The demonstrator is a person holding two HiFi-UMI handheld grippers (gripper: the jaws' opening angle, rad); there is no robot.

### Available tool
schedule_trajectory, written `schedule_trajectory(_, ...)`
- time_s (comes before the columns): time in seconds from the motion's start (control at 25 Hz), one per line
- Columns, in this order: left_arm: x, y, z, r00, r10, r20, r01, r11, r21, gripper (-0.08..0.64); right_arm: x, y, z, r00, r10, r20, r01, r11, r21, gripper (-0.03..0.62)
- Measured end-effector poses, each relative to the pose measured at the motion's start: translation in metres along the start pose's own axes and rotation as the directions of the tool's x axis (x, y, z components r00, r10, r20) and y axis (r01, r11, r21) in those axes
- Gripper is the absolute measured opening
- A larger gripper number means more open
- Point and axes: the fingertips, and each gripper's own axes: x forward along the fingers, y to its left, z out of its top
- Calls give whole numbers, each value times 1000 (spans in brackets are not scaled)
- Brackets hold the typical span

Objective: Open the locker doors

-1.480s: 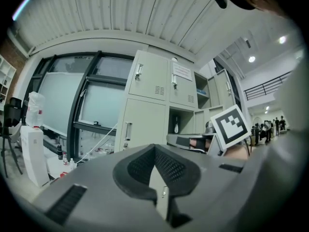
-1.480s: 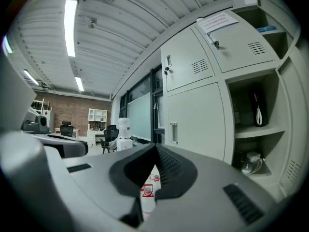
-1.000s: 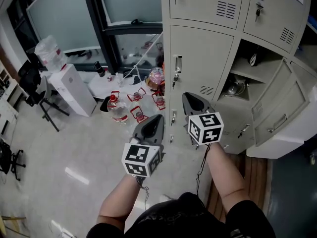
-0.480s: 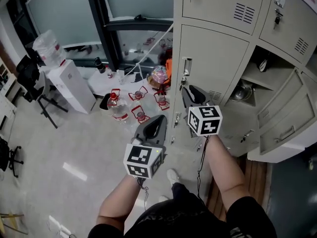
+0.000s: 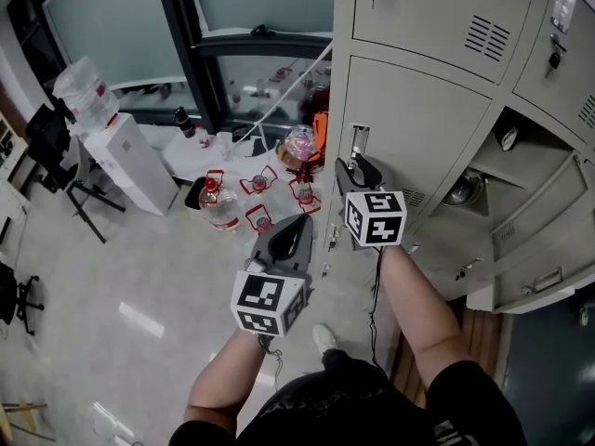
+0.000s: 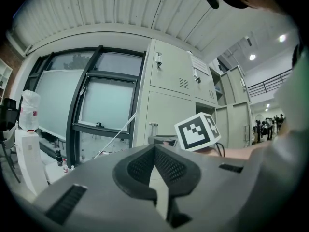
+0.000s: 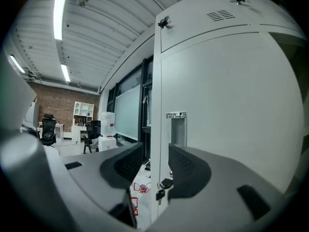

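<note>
Two grippers are seen in the head view. The left gripper (image 5: 299, 223) is held over the floor, apart from the lockers. The right gripper (image 5: 351, 167) is set at the handle (image 5: 359, 139) on the left edge of the closed door (image 5: 428, 128). An open door (image 5: 544, 249) is seen at the lower right.

In the left gripper view, the fingers are pressed together, with nothing between them.

In the right gripper view, the fingers are spread, having just been opening. The closed door's left edge is framed in the gap, untouched. A key (image 7: 164, 183) is seen lower on that edge.
</note>
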Motion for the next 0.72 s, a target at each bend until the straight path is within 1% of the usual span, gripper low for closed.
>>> schedule_trajectory(0.24,18,16,4,1000,11,3,-11,1000,0,-2,28,-6,5,998,-52,35,53,998,-16,175)
schedule_trajectory(0.28,20,18,3,1000,12,2,-12,1000,-1,-2,31,-7,5,997,-61,39,61,998,-10,184)
schedule_trajectory(0.48,27,29,2,1000,19,0,-19,1000,-6,-2,45,-12,5,993,-109,44,107,994,37,184)
schedule_trajectory(0.6,29,33,2,1000,21,0,-21,1000,-8,-2,44,-16,4,988,-143,51,141,990,30,157)
schedule_trajectory(0.72,28,34,2,1000,19,0,-19,1000,-13,-2,44,-17,4,986,-158,45,157,987,23,134)
